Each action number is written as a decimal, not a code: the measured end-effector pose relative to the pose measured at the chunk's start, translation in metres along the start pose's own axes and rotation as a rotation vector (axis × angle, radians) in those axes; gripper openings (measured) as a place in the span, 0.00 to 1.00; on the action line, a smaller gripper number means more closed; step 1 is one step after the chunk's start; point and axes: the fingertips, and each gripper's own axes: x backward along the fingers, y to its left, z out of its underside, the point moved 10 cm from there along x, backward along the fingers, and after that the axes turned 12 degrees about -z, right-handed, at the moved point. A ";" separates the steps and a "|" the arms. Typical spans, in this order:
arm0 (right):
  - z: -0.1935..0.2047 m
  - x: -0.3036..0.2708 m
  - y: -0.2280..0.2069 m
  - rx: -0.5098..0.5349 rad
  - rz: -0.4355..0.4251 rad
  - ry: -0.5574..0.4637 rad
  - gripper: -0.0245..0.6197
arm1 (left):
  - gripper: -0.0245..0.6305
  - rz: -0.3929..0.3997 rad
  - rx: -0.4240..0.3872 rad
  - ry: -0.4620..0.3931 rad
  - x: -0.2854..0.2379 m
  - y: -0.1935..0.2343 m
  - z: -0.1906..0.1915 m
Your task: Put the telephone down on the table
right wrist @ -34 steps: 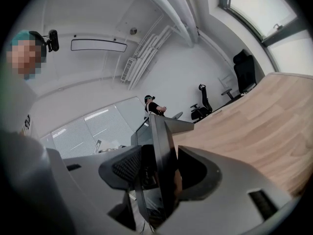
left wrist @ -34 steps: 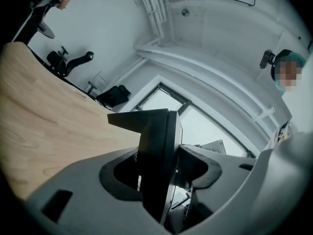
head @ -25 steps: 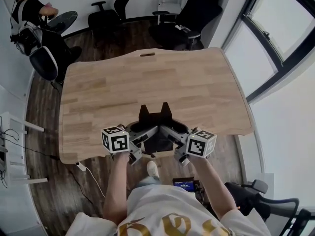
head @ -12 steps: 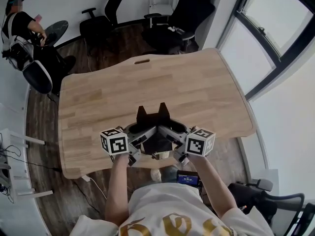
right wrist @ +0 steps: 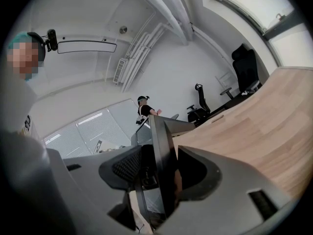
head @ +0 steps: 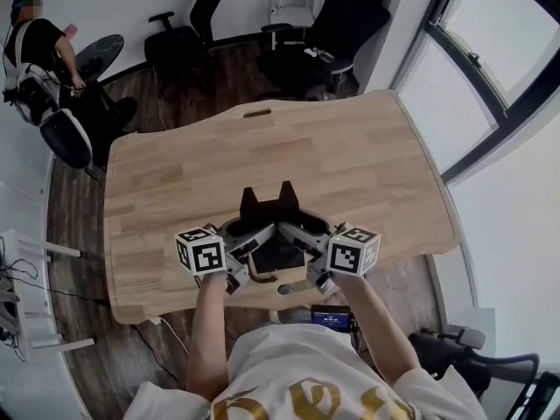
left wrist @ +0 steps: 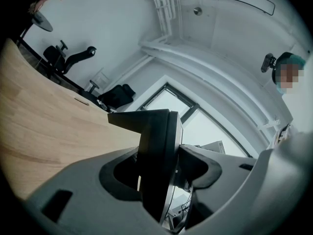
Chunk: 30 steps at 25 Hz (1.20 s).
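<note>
The person holds a black telephone [head: 278,206] between both tools, one at each end. The left gripper [left wrist: 164,166] has its jaws pressed on the telephone's edge, and the right gripper [right wrist: 161,169] is clamped on the opposite edge. The telephone hangs over the near edge of the wooden table [head: 262,147], upright, its two peaked ends pointing away; I cannot tell whether it touches the wood. Beyond the table stand black office chairs [head: 337,24].
</note>
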 end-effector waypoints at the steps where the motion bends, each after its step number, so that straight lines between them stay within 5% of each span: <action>1: 0.000 -0.001 -0.002 -0.006 0.002 0.000 0.37 | 0.37 0.000 0.001 0.005 -0.002 0.002 -0.001; 30: 0.010 -0.059 -0.141 -0.223 0.025 0.144 0.37 | 0.38 -0.072 0.198 0.134 -0.072 0.128 -0.001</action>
